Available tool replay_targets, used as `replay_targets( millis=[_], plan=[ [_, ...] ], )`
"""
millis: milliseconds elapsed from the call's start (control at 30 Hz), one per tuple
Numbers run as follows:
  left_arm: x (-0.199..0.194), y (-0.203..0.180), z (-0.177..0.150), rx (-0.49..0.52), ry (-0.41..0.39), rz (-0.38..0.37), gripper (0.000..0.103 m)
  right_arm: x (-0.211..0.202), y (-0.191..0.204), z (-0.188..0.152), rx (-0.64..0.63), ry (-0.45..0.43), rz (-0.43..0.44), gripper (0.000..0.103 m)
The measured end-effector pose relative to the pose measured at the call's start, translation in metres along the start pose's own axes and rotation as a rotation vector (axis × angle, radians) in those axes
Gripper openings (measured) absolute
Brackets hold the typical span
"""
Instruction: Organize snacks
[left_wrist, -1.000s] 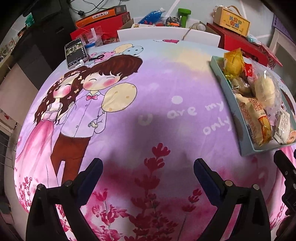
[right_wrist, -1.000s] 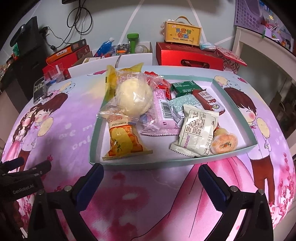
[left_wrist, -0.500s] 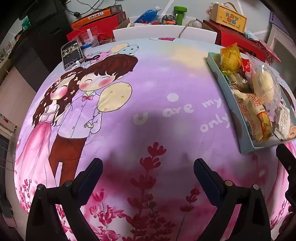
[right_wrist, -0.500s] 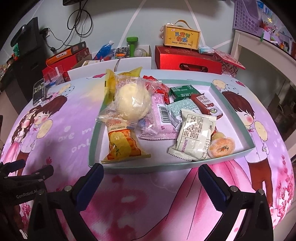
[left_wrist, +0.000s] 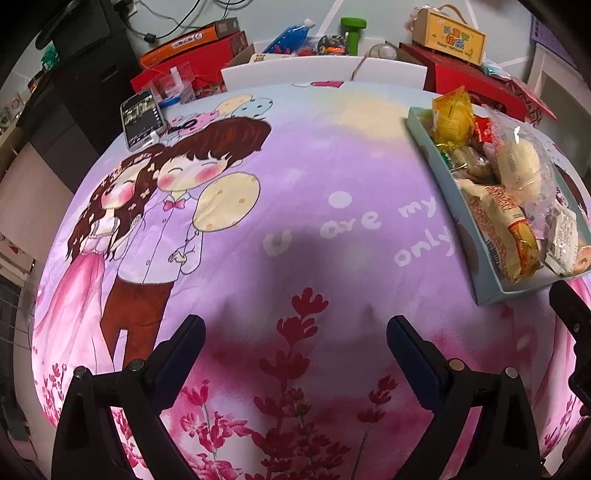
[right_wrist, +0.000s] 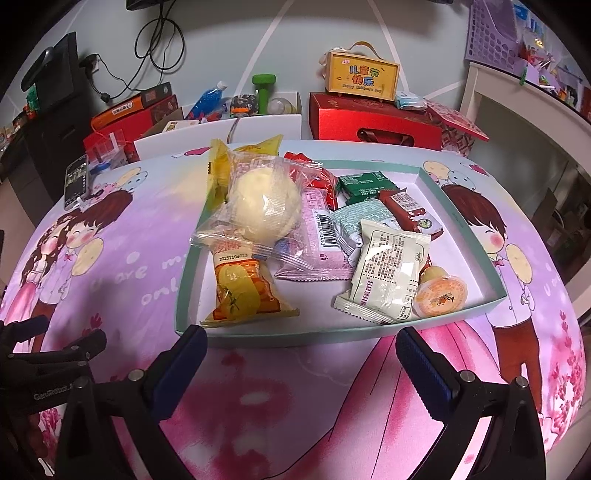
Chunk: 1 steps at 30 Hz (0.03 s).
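Covering the table, a cartoon-print cloth (left_wrist: 295, 177). Resting on it, a pale green tray (right_wrist: 476, 308) of snacks: fully laid out in the right view, edge-on and cut off at left. Spread wide and holding nothing, left gripper (left_wrist: 295, 350) and right gripper (right_wrist: 301, 363). Unreadable, the small wrapper print.

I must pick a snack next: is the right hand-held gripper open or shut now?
Open. The right hand-held gripper has its two fingers spread wide with nothing between them, just before the tray.
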<state>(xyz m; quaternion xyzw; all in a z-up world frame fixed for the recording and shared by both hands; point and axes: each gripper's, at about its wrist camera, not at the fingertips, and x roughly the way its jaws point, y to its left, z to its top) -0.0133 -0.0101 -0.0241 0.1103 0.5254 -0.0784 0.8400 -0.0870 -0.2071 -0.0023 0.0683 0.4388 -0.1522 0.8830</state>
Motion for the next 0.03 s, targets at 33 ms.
replay_targets(
  millis=[33],
  plan=[
    [0.0001,-0.0004,0.0001,0.002,0.001,-0.007,0.099,-0.0001,0.0001,0.0000,0.000,0.000,-0.001,0.103]
  ],
)
